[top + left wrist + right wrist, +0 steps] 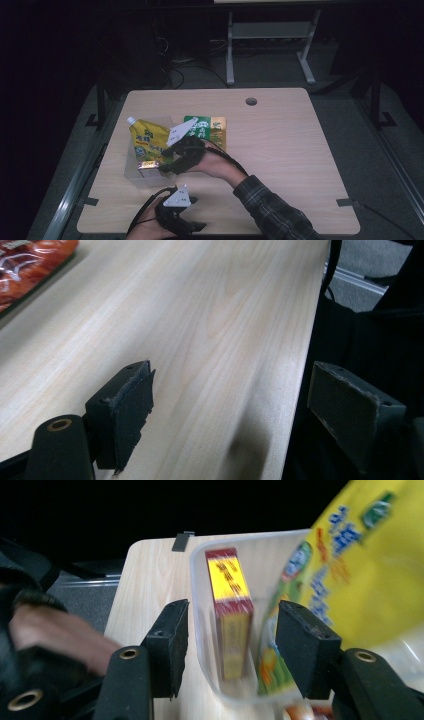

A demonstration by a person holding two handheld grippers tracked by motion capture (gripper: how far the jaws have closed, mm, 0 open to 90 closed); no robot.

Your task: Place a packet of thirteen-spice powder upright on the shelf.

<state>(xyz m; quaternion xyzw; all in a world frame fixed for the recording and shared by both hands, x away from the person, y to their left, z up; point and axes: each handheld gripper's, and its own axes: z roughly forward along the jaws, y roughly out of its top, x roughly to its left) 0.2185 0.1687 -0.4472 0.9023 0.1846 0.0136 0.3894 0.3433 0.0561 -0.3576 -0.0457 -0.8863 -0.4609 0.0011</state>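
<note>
A: Where was the small box [231,625]?

B: It stood on edge inside the clear plastic tub [200,605], red and yellow, close against the tub's near wall. The right gripper view had it framed between the right gripper [230,645]'s two jaws, which stood apart, one outside the tub wall and the other over the tub's inside. No pad touched the box.

A: And from above?

B: The high view put the tub [131,172] at the table [280,150]'s left part, the box [148,165] lying low at its front, and the right gripper [170,165] right at the tub's near edge. The yellow spouted pouch [146,140] leaned in the tub behind the box. In the right gripper view that pouch [360,565] was blurred, rising to the right of the box.

A: Anything beside the tub?

B: A green and yellow packet [207,129] lay flat on the table just to its right, seen from above alone.

A: The other hand?

B: The left gripper [176,216] sat at the table's near edge, well apart from the tub. Its own view showed its jaws wide apart over bare wood, gripping nothing, with an orange packet [30,260] at the far corner.
</note>
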